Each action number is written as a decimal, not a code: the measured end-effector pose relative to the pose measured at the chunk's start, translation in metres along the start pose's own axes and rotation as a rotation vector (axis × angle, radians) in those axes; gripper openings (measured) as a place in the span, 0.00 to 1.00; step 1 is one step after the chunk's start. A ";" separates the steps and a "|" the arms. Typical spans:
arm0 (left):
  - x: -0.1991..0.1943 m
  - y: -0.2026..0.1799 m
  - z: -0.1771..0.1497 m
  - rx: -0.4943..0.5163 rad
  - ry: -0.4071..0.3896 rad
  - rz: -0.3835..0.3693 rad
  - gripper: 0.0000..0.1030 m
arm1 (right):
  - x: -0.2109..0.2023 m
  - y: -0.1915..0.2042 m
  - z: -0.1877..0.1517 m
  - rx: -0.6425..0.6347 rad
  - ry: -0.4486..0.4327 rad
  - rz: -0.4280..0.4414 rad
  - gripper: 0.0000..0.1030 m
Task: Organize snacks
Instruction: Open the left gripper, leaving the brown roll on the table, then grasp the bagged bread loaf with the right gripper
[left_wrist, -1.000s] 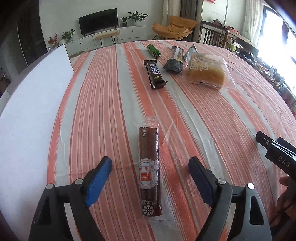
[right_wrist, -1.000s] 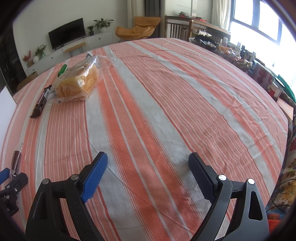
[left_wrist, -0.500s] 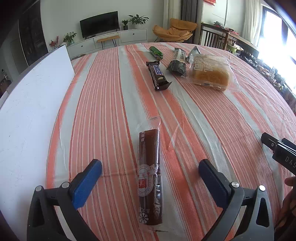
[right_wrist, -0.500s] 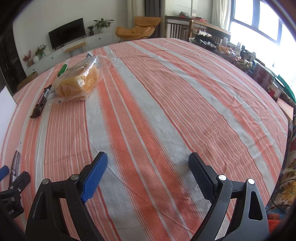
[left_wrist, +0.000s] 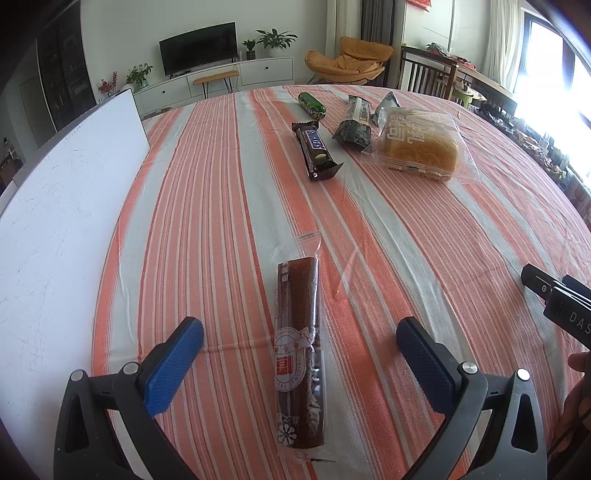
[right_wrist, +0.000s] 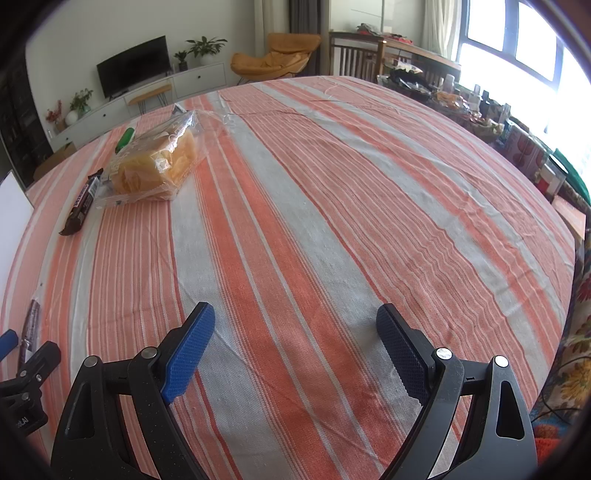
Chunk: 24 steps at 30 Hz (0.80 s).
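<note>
The left gripper (left_wrist: 300, 363) is released, its fingers wide apart on both sides of a long brown snack bar (left_wrist: 300, 354) that lies on the striped tablecloth (left_wrist: 207, 206). The right gripper (right_wrist: 295, 349) is released too, over bare cloth. At 12 to 1 o'clock from the bar lie a chocolate bar (left_wrist: 314, 149) and a bread pack (left_wrist: 419, 146).

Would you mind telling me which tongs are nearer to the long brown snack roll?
Left. The left tongs straddle the brown snack roll, open. The right tongs sit off to its right, over bare striped cloth.
</note>
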<state>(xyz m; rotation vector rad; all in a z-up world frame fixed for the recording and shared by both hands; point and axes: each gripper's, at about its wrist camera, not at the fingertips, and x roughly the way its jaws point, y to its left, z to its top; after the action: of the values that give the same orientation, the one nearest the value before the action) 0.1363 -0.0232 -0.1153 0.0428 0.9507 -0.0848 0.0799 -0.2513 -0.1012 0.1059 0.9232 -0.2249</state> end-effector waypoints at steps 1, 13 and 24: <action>0.000 0.000 0.000 0.000 0.000 0.000 1.00 | 0.000 0.000 0.000 0.000 0.000 0.000 0.89; 0.000 0.000 0.000 0.000 0.000 0.000 1.00 | 0.000 0.000 0.000 0.000 0.000 0.002 0.89; 0.000 0.000 0.000 0.000 0.000 0.000 1.00 | -0.012 0.021 0.070 0.036 -0.017 0.143 0.88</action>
<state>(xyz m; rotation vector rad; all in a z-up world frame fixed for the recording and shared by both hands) 0.1365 -0.0231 -0.1150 0.0428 0.9508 -0.0848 0.1321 -0.2416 -0.0496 0.2022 0.8911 -0.1100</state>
